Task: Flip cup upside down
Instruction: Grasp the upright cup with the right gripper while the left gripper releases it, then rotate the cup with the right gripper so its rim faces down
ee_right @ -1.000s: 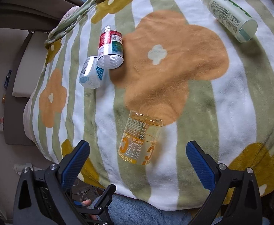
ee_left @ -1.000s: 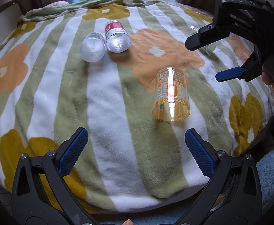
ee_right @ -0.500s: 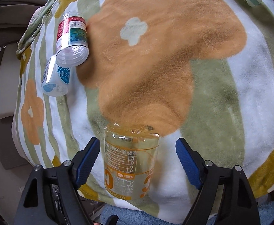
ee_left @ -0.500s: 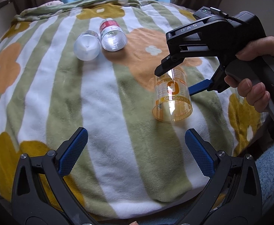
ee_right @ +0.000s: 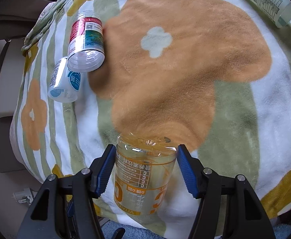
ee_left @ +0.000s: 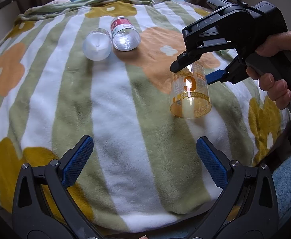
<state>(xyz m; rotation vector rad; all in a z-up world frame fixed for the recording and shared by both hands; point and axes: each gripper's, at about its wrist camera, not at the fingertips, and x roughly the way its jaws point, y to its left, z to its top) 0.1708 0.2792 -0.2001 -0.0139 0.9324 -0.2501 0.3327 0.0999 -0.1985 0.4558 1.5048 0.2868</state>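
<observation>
A clear orange cup (ee_left: 190, 91) with orange lettering lies on its side on the striped flower blanket (ee_left: 113, 107), its open mouth toward my left gripper. In the right wrist view the cup (ee_right: 145, 177) sits between my right gripper's (ee_right: 145, 171) blue pads (ee_right: 186, 171), which stand close on both sides of it; the left pad touches, a thin gap shows on the right. My left gripper (ee_left: 143, 160) is open and empty, low over the blanket, well short of the cup.
Two small bottles lie side by side at the far left of the blanket, a red-labelled one (ee_right: 86, 41) and a white-and-blue one (ee_right: 64, 81). A pale green bottle (ee_right: 265, 0) lies at the far right. The blanket's front edge drops off near me.
My right gripper came down over the cup and narrowed its jaws around it. The left gripper stayed in place and open. The cup has not moved.
</observation>
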